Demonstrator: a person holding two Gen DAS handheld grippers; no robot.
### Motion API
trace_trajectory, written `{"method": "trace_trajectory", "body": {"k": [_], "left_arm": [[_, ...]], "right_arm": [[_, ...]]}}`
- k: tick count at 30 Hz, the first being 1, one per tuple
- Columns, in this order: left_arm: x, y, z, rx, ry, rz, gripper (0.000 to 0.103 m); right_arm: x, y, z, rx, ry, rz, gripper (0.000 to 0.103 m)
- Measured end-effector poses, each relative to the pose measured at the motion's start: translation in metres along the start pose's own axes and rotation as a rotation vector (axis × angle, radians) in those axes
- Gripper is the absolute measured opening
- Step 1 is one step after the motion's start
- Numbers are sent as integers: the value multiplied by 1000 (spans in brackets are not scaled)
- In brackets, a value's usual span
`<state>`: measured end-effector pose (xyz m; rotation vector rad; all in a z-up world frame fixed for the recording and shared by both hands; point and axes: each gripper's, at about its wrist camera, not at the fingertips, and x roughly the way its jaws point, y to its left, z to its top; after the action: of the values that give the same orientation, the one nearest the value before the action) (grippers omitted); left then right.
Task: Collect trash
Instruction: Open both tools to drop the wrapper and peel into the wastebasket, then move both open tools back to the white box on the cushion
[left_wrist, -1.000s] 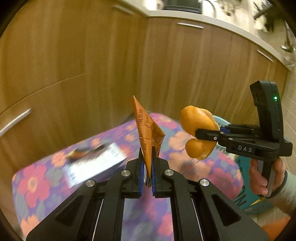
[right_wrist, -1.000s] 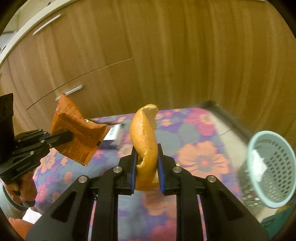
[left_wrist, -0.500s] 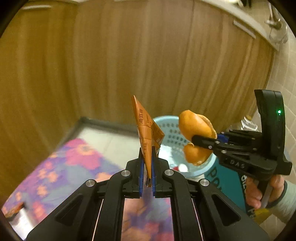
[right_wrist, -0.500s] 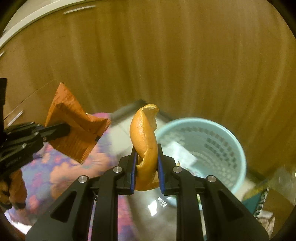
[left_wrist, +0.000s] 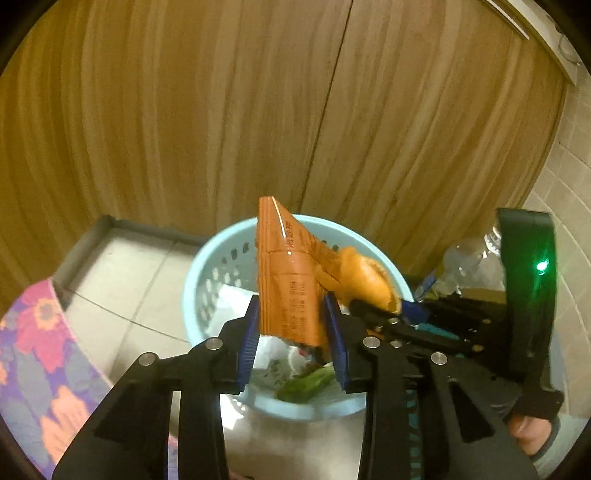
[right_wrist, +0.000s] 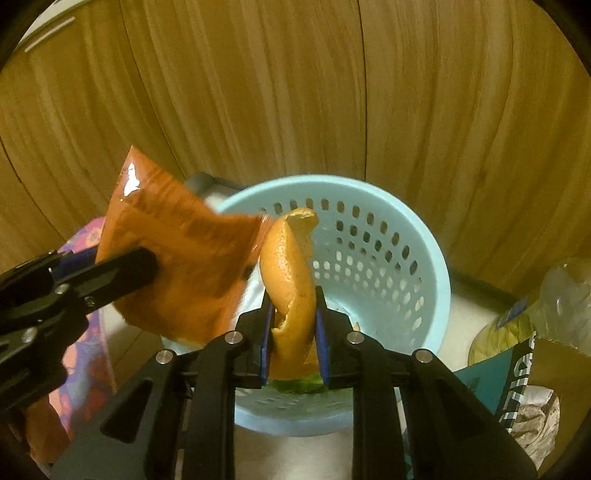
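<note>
A light blue perforated basket stands on the tiled floor against wooden cabinets; it also shows in the right wrist view. My left gripper is open, its jaws apart, and the orange wrapper sits loose between them over the basket. The wrapper also shows in the right wrist view. My right gripper is shut on an orange peel just above the basket. The peel shows in the left wrist view. White paper and green scraps lie inside the basket.
A floral mat lies on the floor at the left. A clear plastic bottle and a teal paper bag stand right of the basket. Wooden cabinet doors rise right behind it.
Both grippers swung from above the floral mat to over the basket. The left jaws have opened and let go their grip on the wrapper. The right still grips the peel.
</note>
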<state>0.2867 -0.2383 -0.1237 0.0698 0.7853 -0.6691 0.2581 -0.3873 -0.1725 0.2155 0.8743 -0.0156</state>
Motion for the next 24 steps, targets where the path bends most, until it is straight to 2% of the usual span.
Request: {"method": "trace_trajectory", "body": {"k": [1, 4, 5, 6, 14, 22, 24], "left_arm": [[2, -1, -1, -2, 11, -6, 37], [3, 0, -3, 11, 24, 6, 43], [0, 2, -3, 13, 24, 4, 48], [-3, 3, -3, 11, 23, 0, 53], [-27, 23, -1, -56, -12, 2, 53], [-69, 44, -1, -99, -56, 42, 53], [-85, 50, 0, -123, -68, 37, 57]], "right_arm": [[4, -3, -1, 13, 16, 0, 20], [4, -9, -8, 29, 25, 6, 36], [-1, -9, -10, 24, 16, 1, 47], [-5, -9, -11, 16, 3, -1, 55], [-33, 3, -14, -24, -42, 9, 55], [-62, 41, -12, -60, -73, 81, 55], [-73, 54, -9, -72, -90, 112, 55]]}}
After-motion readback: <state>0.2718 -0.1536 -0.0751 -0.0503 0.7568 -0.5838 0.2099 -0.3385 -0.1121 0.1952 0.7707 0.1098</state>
